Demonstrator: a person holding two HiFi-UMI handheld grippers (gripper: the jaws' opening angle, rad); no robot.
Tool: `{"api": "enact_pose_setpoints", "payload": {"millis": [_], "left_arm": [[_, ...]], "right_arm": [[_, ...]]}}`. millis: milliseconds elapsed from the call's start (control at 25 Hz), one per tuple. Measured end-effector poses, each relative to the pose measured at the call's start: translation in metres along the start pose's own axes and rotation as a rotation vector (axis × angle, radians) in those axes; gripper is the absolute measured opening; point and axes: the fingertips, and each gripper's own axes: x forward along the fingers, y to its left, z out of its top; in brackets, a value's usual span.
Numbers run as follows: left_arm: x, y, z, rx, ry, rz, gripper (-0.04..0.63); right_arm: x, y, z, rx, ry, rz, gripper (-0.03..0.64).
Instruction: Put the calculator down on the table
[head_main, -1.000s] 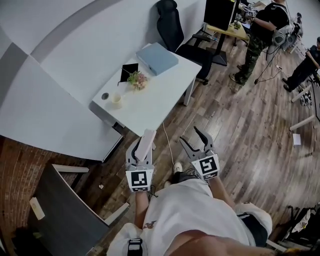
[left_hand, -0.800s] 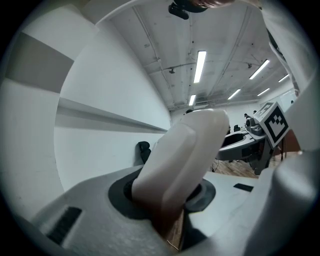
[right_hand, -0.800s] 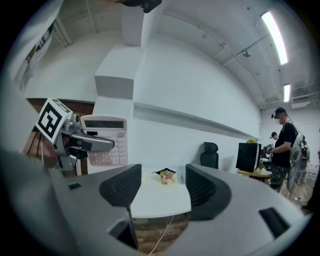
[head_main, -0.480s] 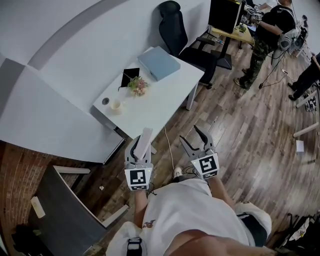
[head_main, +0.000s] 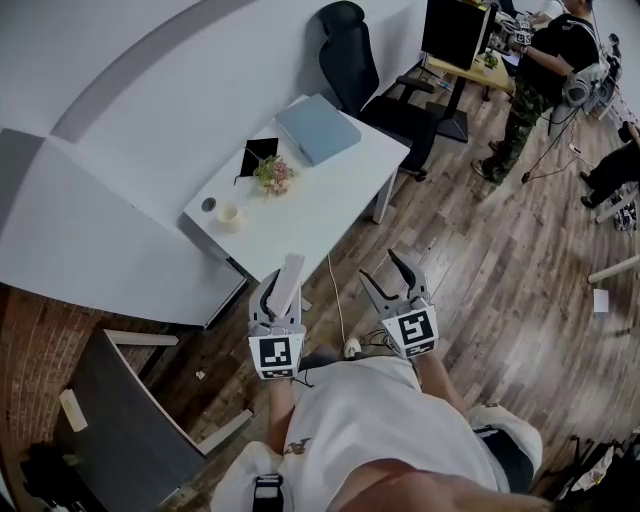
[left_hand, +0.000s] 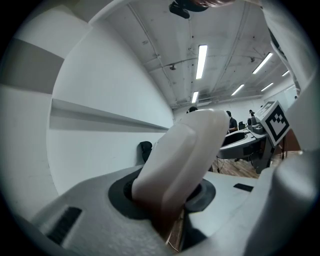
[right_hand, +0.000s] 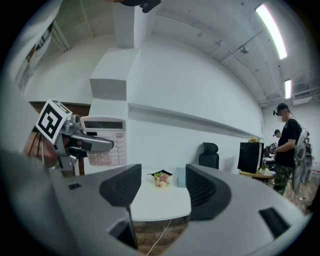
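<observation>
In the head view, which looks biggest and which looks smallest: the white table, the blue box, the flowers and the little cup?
Largest to smallest:
1. white table
2. blue box
3. flowers
4. cup, only a bit smaller than the flowers

This is an office-like workroom. A white table (head_main: 335, 205) stands against a plain white wall (head_main: 140, 90) on a wood-plank floor (head_main: 500, 270), with a black swivel chair (head_main: 352, 60) at its far end. Beyond that, a dark monitor (head_main: 452, 28) sits on a second desk (head_main: 480, 72), where 1 person (head_main: 548, 50) stands (another person (head_main: 608, 168) shows partly at the right edge). Long tube lights (right_hand: 272, 30) run along a bare ceiling, and a patch of brick (head_main: 40, 340) shows at the left.
</observation>
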Motion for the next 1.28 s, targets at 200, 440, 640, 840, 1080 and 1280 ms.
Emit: {"api": "enact_pose_setpoints", "payload": {"millis": [200,440,640,840,1080,1280], "left_arm": [[0.016,0.0,0.001,0.003,0.001,-0.008,0.117],[0.039,0.008,-0.008,-0.011,0.01,-0.016,0.118],[0.064,0.015,-0.008,-0.01,0.002,-0.032,0.118],[0.091,0.023,-0.007,-0.012,-0.007,-0.042,0.118],[0.124,0.046,-0.004,-0.02,-0.025,-0.036,0.117],[0.148,0.067,-0.001,-0.025,-0.04,-0.03,0.118]], "right_arm": [[0.013,-0.011,-0.002,0.003,0.007,0.002,0.281],[0.032,-0.021,-0.009,0.005,0.017,-0.001,0.281],[0.048,-0.036,-0.013,0.008,0.031,-0.019,0.281],[0.07,-0.052,-0.013,0.003,0.035,-0.032,0.281],[0.107,-0.071,-0.007,-0.002,0.029,-0.037,0.281],[0.139,-0.083,-0.002,-0.009,0.024,-0.037,0.281]]}}
